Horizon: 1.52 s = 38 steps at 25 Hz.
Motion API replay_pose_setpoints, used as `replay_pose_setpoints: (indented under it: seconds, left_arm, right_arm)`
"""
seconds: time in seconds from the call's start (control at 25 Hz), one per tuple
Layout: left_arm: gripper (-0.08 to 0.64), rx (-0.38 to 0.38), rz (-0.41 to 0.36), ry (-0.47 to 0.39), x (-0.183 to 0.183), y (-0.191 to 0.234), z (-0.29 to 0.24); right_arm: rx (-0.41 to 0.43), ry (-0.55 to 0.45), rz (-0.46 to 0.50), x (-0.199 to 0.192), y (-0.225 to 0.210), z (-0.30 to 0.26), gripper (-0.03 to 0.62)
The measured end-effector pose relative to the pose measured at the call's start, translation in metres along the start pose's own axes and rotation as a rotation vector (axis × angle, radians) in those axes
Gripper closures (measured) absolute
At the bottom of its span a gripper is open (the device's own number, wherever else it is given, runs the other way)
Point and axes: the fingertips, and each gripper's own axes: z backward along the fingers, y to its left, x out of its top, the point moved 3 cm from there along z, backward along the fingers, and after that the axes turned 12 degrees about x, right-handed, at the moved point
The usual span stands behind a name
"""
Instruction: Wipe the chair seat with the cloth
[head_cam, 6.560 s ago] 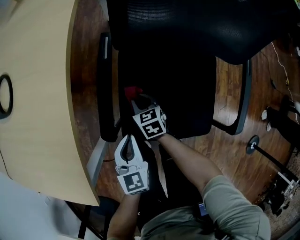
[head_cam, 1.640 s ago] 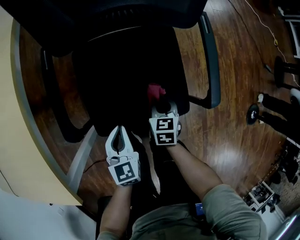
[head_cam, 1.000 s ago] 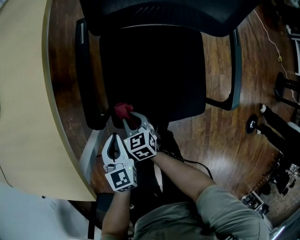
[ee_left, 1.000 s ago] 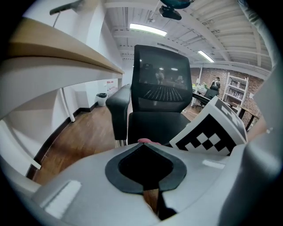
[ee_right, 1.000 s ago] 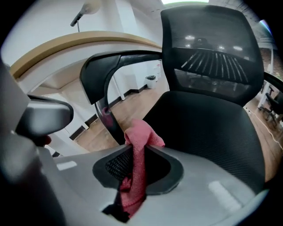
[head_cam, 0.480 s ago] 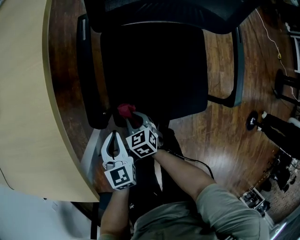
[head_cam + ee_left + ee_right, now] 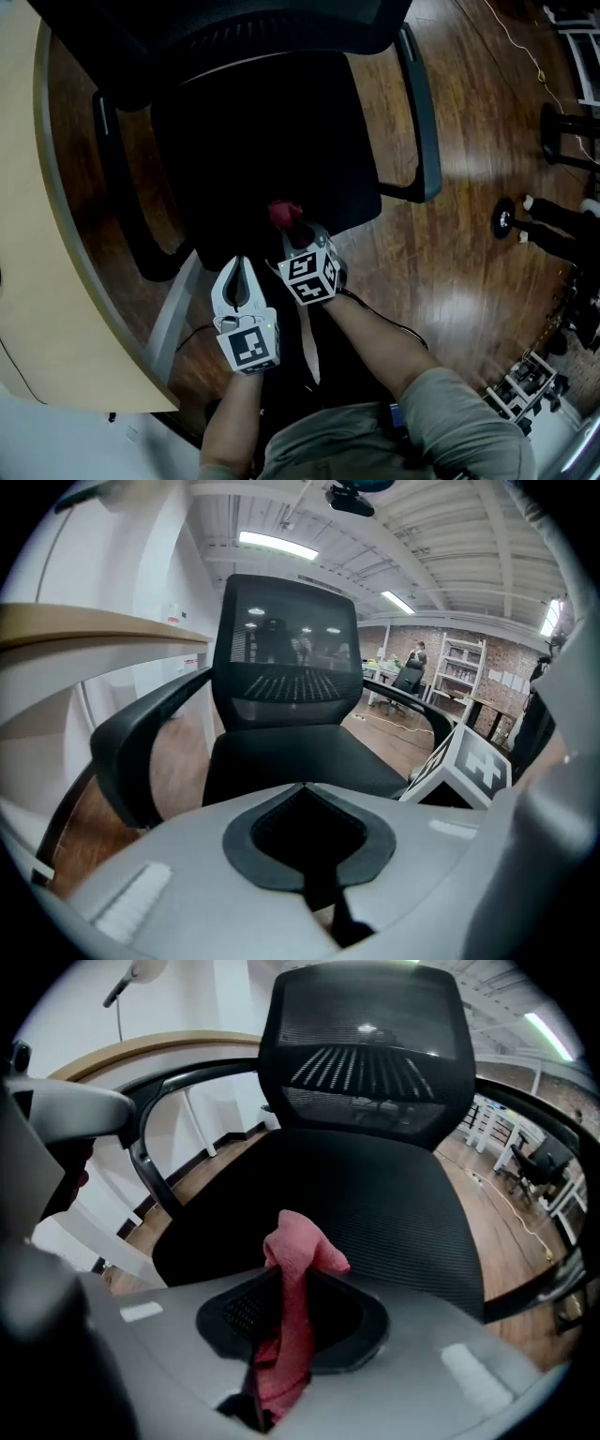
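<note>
1. The right gripper (image 7: 294, 231) is clamped on a red cloth (image 7: 284, 213). The bunched fabric stands up between its jaws at the near edge of the black chair seat (image 7: 262, 141).
2. Whether the cloth is pressing on the seat cannot be told.
3. The left gripper (image 7: 240, 262) hangs just left of the right one and nearer, off the seat's near edge. Its jaws are closed together on nothing.
4. A pale desk (image 7: 37, 244) curves along the left, and wooden floor (image 7: 450, 262) spreads to the right.
</note>
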Motion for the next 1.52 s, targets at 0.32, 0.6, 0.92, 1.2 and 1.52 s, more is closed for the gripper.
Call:
replay_pose_setpoints:
  seconds: [0.32, 0.6, 0.92, 1.2, 1.52]
  left_arm:
    - [0.555, -0.119, -0.074, -0.01, 0.019, -0.083, -0.009]
    - [0.555, -0.156, -0.131, 0.001, 0.02, -0.124, -0.021]
    - [0.555, -0.146, -0.14, 0.02, 0.018, -0.146, -0.022]
    - [0.555, -0.077, -0.08, -0.019, 0.052, -0.137, -0.003]
    - [0.555, 0.017, 0.004, -0.068, 0.1, -0.086, 0.041]
  right_arm:
    - [-0.178, -0.033, -0.185, -0.041, -0.115, 0.06, 0.52]
    - [-0.285, -0.036, -0.313, -0.082, -0.182, 0.093, 0.52]
    - [-0.238, -0.034, -0.314, -0.088, -0.184, 0.091, 0.518]
    - [-0.161, -0.056, -0.254, -0.057, -0.162, 0.124, 0.518]
    - [-0.059, -0.109, -0.069, 0.022, -0.097, 0.174, 0.518]
